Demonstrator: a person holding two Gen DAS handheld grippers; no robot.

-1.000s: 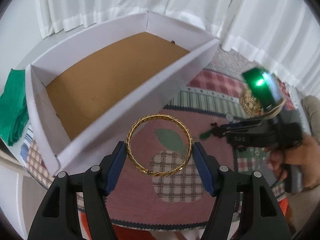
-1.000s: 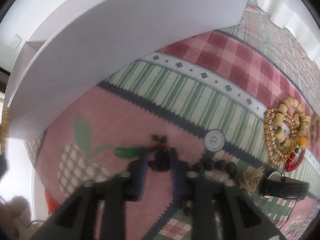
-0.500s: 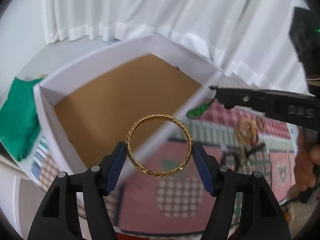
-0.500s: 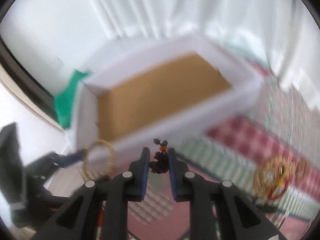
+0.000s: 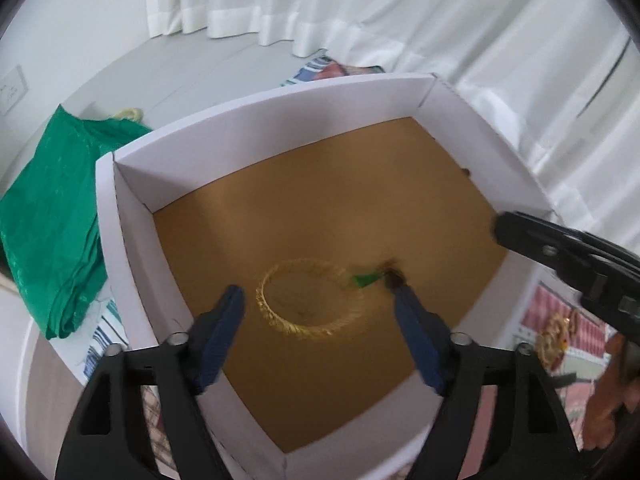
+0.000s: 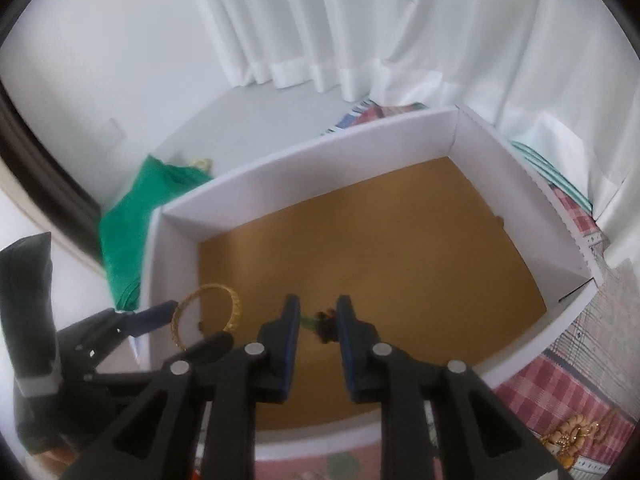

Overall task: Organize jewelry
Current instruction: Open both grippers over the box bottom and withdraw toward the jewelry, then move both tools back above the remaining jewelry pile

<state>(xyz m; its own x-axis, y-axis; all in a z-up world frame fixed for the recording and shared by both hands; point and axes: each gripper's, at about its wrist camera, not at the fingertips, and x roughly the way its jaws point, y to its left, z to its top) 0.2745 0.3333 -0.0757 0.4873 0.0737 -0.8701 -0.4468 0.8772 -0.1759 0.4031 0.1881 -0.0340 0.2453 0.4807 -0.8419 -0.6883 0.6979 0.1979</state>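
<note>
Left claw (image 5: 316,308): fingers spread wide above the box, nothing between them. The blue pads (image 5: 218,334) stand clear of the bangle on either side.

Gold bangle (image 5: 311,297): blurred in the left wrist view, seen between the spread pads against the brown floor of the box; whether it lies on that floor or is in the air above it cannot be told. In the right wrist view it appears at the box's near left corner, beside the tip of the left claw.

Right claw (image 6: 317,318): fingers parted a narrow way, over the box interior. A small dark beaded piece with a green leaf-shaped pendant (image 6: 323,322) sits in the gap between the pads; the view is soft, so contact with either pad cannot be confirmed. In the left wrist view the same green and dark piece shows just beside the bangle's right edge.

Box (image 5: 120,240): white walls, open top, brown cardboard floor. A small dark speck sits by the far right wall.

Green cloth (image 5: 48,216): folded, lying left of the box, outside it.

Patchwork cloth (image 6: 560,380): red and green checks, spread under and right of the box.

Gold and beaded jewellery (image 6: 576,436): a cluster on the patchwork cloth, right of the box.

White curtains (image 6: 360,32): hanging behind the box.
</note>
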